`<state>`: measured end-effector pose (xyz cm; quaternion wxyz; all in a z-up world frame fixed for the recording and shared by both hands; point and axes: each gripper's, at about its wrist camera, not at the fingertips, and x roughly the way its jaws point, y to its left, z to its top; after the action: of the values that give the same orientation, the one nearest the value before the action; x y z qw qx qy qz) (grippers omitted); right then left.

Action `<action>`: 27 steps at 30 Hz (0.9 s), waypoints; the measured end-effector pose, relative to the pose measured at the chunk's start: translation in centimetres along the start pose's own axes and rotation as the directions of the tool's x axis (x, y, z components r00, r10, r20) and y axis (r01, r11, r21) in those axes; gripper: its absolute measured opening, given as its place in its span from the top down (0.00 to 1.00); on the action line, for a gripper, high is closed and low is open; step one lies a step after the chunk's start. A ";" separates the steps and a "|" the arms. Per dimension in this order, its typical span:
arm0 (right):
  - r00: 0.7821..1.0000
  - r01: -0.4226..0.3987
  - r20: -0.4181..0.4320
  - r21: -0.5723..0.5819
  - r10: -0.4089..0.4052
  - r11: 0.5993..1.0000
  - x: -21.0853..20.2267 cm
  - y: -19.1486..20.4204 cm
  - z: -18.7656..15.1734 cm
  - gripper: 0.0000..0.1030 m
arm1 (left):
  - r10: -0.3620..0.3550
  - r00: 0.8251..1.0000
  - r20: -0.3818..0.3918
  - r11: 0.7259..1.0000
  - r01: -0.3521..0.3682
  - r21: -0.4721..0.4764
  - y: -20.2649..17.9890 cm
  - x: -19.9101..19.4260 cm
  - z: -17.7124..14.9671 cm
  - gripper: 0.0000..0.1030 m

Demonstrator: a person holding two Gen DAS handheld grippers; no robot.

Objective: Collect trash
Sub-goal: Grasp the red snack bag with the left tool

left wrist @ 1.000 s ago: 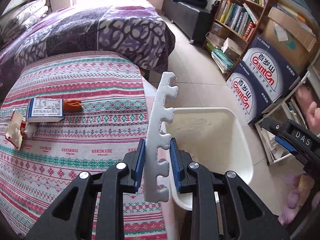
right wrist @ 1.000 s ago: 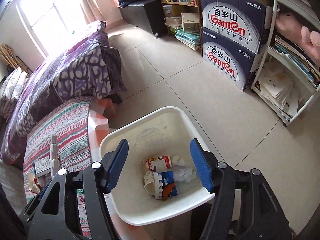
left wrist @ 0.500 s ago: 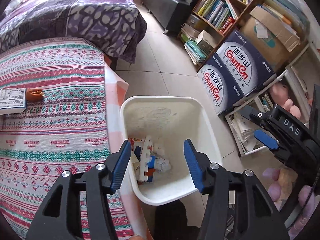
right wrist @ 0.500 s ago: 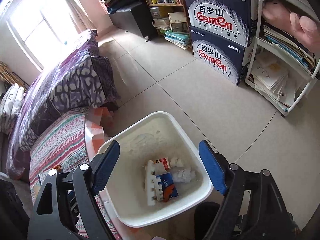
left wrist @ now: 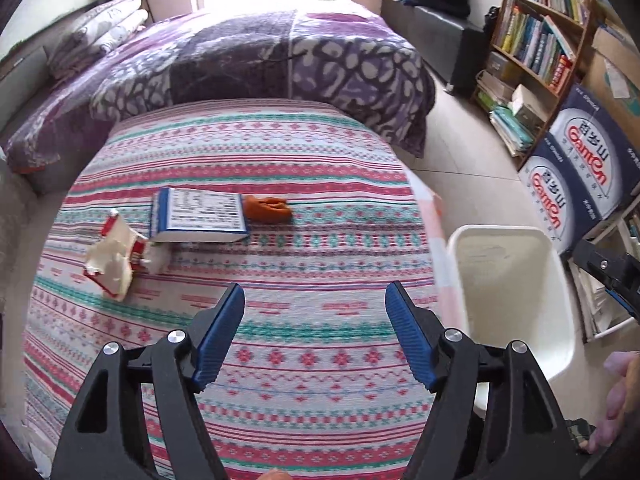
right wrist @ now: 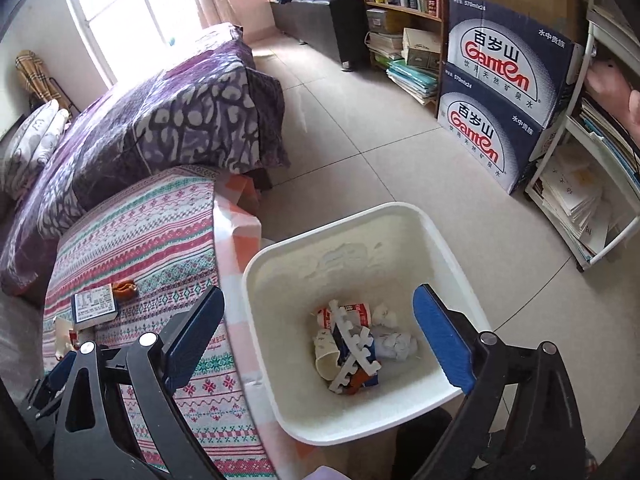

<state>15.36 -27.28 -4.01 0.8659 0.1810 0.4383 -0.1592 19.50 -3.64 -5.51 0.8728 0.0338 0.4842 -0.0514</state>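
Trash first, from the left wrist view: torn red-and-white wrapper (left wrist: 114, 258) lying on the striped tablecloth (left wrist: 256, 152), touching the near-left corner of a blue-and-white box (left wrist: 200, 220), with a small orange scrap (left wrist: 269, 209) just off the box's right end. White bin (left wrist: 516, 292) standing on the tiled floor right beside the table's edge, only its pale inner wall visible from this angle. Left gripper (left wrist: 314, 332) hovering over the cloth, blue pads spread apart and just been widening, nothing between them. Bit of the other gripper's black frame poking in at the right edge, plus some fingers lower down. Purple patterned bed (left wrist: 256, 60) behind the table, bookshelf (left wrist: 536, 40) and stacked Ganten cartons (left wrist: 580, 176) off to the right. Now the right wrist view: looking straight down into that same bin (right wrist: 452, 248), and plenty already in there, a white notched foam strip (right wrist: 354, 344) lying diagonally across a blue carton, a red-and-white wrapper, a paper cup and a couple of crumpled white paper balls (right wrist: 394, 344). Right gripper (right wrist: 316, 340) held above the bin, jaws very wide and just been opening further, empty. Same box (right wrist: 94, 306) and orange scrap (right wrist: 124, 288) visible on the cloth to the left, well apart from the bin. Cartons (right wrist: 504, 92) and a white shelf rack full of papers on the far right.
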 end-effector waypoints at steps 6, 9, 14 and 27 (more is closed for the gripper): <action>0.999 -0.016 -0.039 -0.079 0.013 0.997 1.0 4.1 -1.1 0.11 | 0.153 0.987 -0.044 0.987 -0.151 0.055 5.8 1.3 0.5 0.20; 0.998 -0.030 -0.064 -0.103 0.024 0.994 1.6 5.5 -1.5 0.11 | 0.262 0.964 -0.045 0.958 -0.255 0.130 8.5 2.5 0.4 0.19; 0.994 -0.045 -0.104 -0.132 0.031 0.990 2.8 7.8 -2.4 0.11 | 0.357 0.928 -0.108 0.923 -0.332 0.196 13.4 6.1 0.0 0.19; 0.989 -0.139 -0.093 -0.353 0.113 0.925 4.7 16.2 -5.3 0.11 | 0.231 0.959 -0.167 0.963 -0.201 0.177 20.6 10.9 -0.9 0.41</action>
<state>21.35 -11.10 -7.97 0.8766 0.0532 0.4781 -0.0142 27.02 16.25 -15.08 0.8186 0.1606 0.5513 0.0097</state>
